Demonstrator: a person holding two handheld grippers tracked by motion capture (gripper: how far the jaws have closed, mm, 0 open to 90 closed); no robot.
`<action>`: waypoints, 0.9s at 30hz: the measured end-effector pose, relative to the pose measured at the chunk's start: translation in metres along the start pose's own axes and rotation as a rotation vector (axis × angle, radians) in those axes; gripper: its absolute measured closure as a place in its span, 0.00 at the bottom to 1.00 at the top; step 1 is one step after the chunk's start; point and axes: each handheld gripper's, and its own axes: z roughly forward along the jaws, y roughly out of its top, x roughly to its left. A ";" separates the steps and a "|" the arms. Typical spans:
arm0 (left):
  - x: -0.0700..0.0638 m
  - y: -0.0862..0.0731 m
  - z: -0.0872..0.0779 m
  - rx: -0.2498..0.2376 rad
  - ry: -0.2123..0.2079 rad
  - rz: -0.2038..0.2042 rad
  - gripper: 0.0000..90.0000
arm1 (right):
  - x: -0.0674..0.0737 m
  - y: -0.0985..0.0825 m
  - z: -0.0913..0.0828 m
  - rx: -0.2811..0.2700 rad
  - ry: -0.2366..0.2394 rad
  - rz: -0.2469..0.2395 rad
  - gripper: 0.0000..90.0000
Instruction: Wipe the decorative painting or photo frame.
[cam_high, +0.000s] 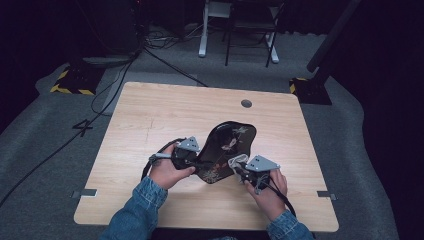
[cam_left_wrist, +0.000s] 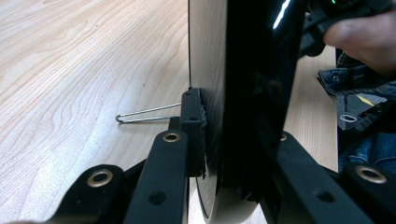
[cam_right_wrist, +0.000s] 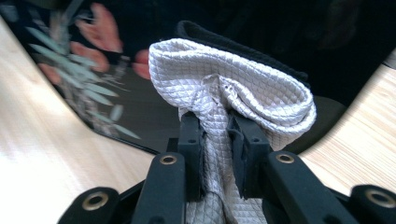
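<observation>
Tray (cam_high: 226, 146) stood tilted over the table (cam_high: 150, 115), its edge clamped by the left gripper (cam_high: 192, 159). Right gripper (cam_high: 242, 170) pinched a cloth (cam_right_wrist: 233, 88) against it; wiping wanted light, even strokes

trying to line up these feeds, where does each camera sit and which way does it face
High view: above the person's side, looking forward and down on the table; forearms and both hands enter from the bottom.
Left gripper view: rides the left hand-held gripper, looking along its jaws, clamped on the black tray; the other hand shows top right.
Right gripper view: rides the right hand-held gripper, jaws pinching a white cloth against the tray.
Shared: all three show tray and table.
</observation>
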 end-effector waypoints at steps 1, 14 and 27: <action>0.000 0.000 0.000 0.000 -0.001 0.000 0.88 | -0.003 -0.001 -0.001 0.003 -0.009 0.007 0.84; 0.000 0.000 0.000 -0.003 0.001 -0.007 0.88 | -0.019 -0.008 -0.005 0.006 -0.076 0.046 0.83; 0.000 0.000 0.000 0.003 -0.002 -0.009 0.88 | 0.022 -0.002 0.009 0.022 0.020 -0.037 0.83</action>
